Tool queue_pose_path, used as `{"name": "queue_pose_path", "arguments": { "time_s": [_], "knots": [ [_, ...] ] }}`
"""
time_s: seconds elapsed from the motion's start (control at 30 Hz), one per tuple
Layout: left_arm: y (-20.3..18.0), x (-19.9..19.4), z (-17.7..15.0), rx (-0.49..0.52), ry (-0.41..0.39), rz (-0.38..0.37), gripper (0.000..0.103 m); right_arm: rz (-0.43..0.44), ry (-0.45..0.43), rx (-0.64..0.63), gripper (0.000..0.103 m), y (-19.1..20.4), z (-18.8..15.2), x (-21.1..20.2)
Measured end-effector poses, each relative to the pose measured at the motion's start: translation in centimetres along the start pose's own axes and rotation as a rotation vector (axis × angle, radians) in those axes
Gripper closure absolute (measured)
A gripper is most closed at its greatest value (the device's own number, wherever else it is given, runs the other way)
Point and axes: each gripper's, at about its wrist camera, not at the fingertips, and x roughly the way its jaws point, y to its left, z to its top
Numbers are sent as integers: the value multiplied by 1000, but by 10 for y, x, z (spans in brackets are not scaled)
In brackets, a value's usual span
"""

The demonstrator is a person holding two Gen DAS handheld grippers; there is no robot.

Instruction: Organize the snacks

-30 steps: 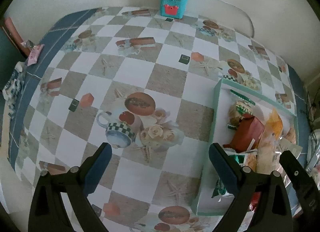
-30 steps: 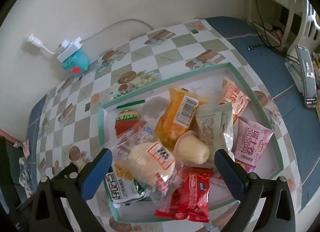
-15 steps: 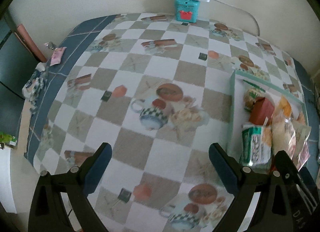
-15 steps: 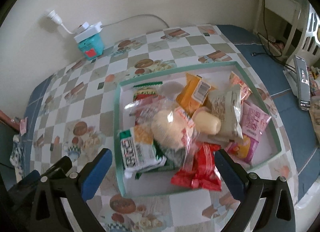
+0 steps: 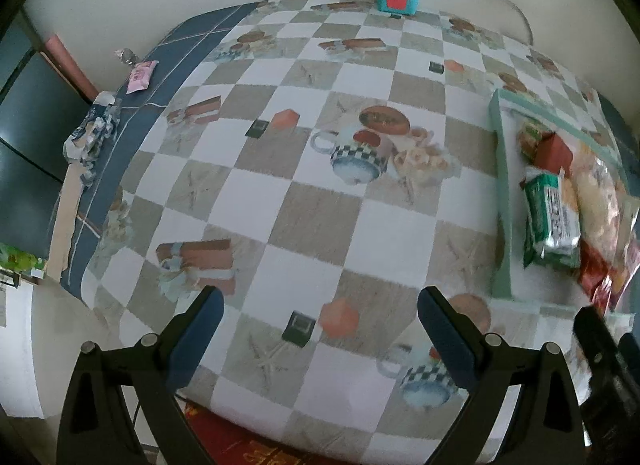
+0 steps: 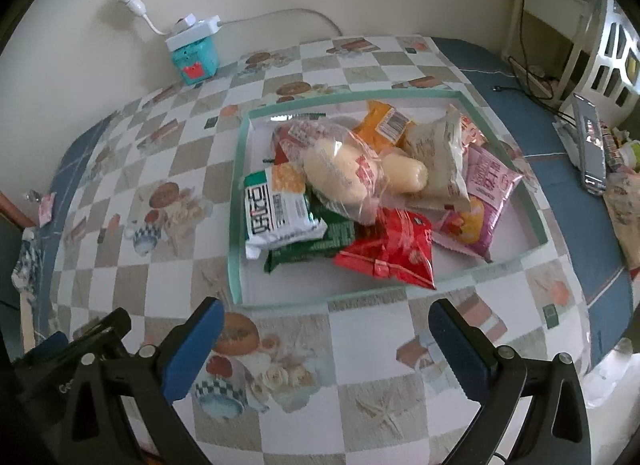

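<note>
We see the green-rimmed tray [image 6: 236,201] on the checkered desk [image 5: 320,201], piled with snack packets [image 6: 372,205]. Our right claw [image 6: 324,345] hovers spread just before its near rim; our left claw [image 5: 320,329] hovers spread over bare desk beside it, both empty.

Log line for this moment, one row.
left gripper: open, empty, over tablecloth | right gripper: open, empty, short of tray | snacks: piled in tray, red packet nearest

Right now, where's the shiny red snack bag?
In the right wrist view, the red snack bag lies at the near edge of the pile in the green-rimmed tray, right of the dark green packet.
</note>
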Motion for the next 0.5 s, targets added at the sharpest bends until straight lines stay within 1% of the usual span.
{"name": "queue_pose_path", "arguments": {
  "time_s": [0.1, 0.27, 0.5],
  "knots": [
    [2, -2, -7, 12, -3, 14, 5, -3, -19, 21, 0, -3, -1, -6],
    [10, -9, -8, -11, -32, 2, 5, -4, -36, 40, 0, -7, -2, -12],
    [12, -12, -6, -16, -44, -1, 5, -9, -34, 18, 0, -2, -2, -12]
  ]
}}
